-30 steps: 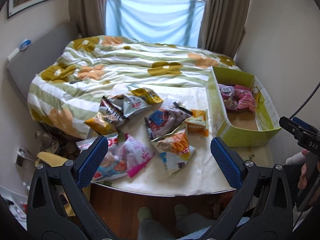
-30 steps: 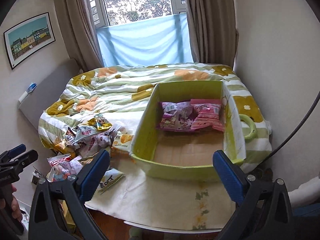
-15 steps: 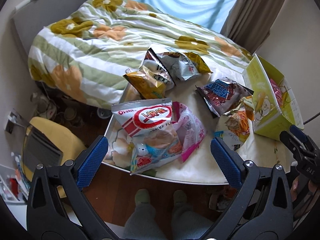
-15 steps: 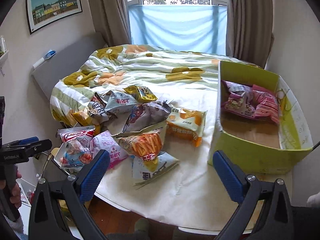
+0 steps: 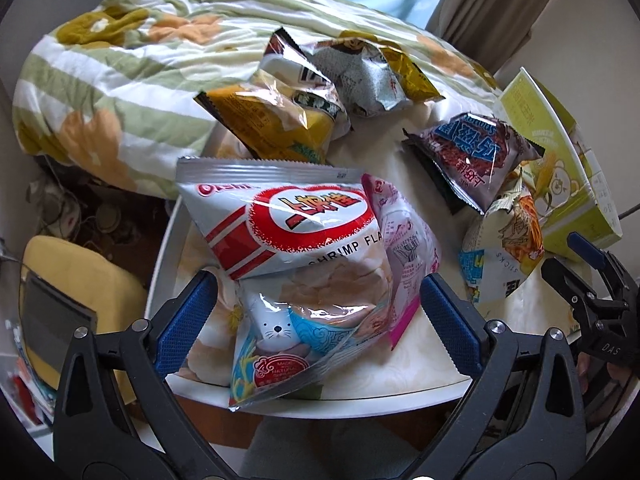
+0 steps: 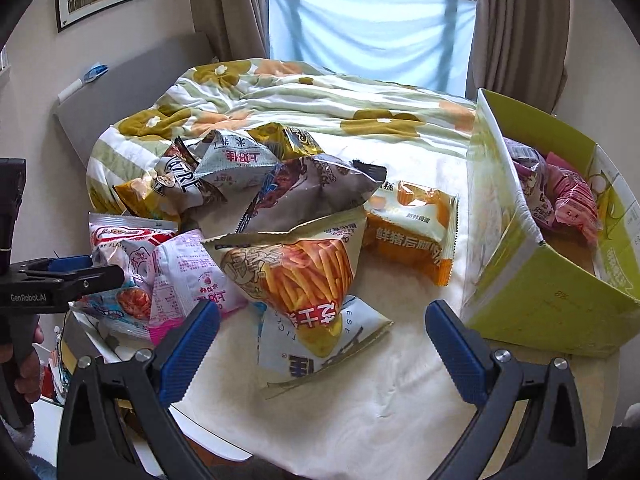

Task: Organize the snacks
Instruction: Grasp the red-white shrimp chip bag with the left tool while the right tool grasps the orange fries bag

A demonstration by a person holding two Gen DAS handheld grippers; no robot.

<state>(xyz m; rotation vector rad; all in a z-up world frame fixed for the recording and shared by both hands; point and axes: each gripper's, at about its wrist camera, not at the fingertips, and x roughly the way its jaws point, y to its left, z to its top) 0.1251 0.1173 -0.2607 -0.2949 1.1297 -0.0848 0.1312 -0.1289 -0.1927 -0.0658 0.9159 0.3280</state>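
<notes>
shrimp bag (image 5: pixel 296 240): silver and red, reads "SHRIMP FLA", seal cartoon, "MADE" stamp; on table (image 5: pixel 400 376) near edge, leaning on pink bag (image 5: pixel 404 248)
left gripper (image 5: pixel 316 320): fingers wide apart, flanking shrimp bag's lower half, contact not clear
fries bag (image 6: pixel 296 268): reads "STICKS", mid-table on cheese bag (image 6: pixel 320 348)
orange bag (image 6: pixel 416 220): Chinese text, just beside box
box (image 6: pixel 532 280): green, 2 pink packs inside
right gripper (image 6: pixel 320 344): fingers apart, above fries bag, holding nothing; "GenRobot.AI" on other tool
</notes>
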